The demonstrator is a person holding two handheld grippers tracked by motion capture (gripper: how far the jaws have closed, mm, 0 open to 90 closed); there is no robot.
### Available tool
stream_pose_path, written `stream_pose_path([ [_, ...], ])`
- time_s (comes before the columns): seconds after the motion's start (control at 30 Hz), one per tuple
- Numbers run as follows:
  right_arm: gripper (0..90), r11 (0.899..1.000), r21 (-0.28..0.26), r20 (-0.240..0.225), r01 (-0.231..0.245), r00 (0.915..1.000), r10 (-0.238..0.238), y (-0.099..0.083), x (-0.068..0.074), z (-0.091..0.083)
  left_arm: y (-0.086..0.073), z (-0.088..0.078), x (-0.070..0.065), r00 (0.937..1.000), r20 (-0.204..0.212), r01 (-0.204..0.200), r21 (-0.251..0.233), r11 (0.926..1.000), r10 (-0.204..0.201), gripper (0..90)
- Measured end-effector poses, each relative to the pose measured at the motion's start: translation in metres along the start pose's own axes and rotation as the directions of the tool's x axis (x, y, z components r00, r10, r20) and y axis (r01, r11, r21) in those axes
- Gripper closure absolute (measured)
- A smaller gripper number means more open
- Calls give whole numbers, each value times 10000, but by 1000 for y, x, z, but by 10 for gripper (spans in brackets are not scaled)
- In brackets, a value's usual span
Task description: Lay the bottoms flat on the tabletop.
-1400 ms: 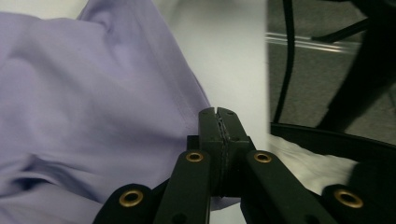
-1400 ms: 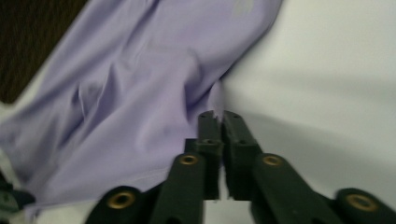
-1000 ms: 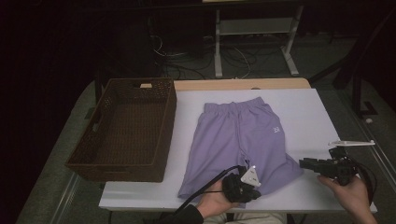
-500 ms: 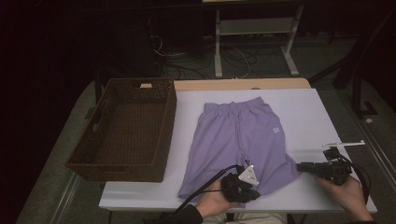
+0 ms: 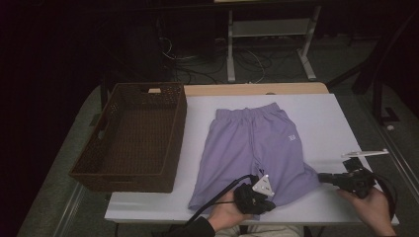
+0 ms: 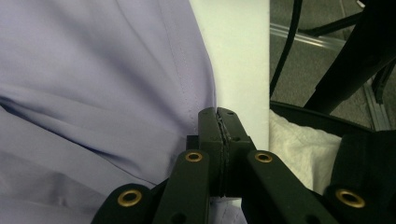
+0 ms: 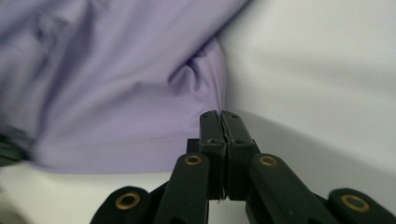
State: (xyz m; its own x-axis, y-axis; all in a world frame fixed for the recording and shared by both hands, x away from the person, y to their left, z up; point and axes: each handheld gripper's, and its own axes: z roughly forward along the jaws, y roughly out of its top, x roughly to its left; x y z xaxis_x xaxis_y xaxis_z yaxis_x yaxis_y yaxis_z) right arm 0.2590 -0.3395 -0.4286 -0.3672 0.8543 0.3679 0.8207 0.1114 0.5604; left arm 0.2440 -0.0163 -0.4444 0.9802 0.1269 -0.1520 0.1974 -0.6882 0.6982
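Note:
Purple shorts (image 5: 252,143) lie flat on the white table (image 5: 336,128), waistband at the far side. My left gripper (image 5: 272,201) rests at the near hem of the shorts and points right. Its jaws are shut, with the hem (image 6: 93,70) tucked against and under them (image 6: 218,112). My right gripper (image 5: 321,177) points left at the outer corner of the right leg. Its jaws have just been closing and now stand shut (image 7: 220,114), and the corner seam of the fabric (image 7: 116,70) runs into their tips.
A brown wicker basket (image 5: 148,88) stands on the left part of the table with nothing in it. Bare white table lies right of the shorts. The near table edge runs just beside the left gripper. Desk legs and cables stand on the floor behind.
The right gripper has slid left to the corner of the shorts' right leg. The left gripper has stayed where it was.

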Motion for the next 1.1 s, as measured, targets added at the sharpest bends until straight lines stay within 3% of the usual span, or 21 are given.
stream_pose_path([
  [0.1, 876, 9990, -286, -340, -350, 9988, 340, -9, 0, -12, 1, -4, -1, 9999, 57, -86, -72, 9999, 86, 897],
  [0.43, 876, 9983, -51, -971, -586, 9936, 579, -38, 8, -26, 0, -21, -7, 9981, 525, -316, 7, 9995, 315, 896],
  [1.1, 876, 9965, 836, -1742, -46, 9845, 192, -44, 17, -24, -7, -35, -11, 9959, 866, -270, 255, 9993, 247, 895],
])
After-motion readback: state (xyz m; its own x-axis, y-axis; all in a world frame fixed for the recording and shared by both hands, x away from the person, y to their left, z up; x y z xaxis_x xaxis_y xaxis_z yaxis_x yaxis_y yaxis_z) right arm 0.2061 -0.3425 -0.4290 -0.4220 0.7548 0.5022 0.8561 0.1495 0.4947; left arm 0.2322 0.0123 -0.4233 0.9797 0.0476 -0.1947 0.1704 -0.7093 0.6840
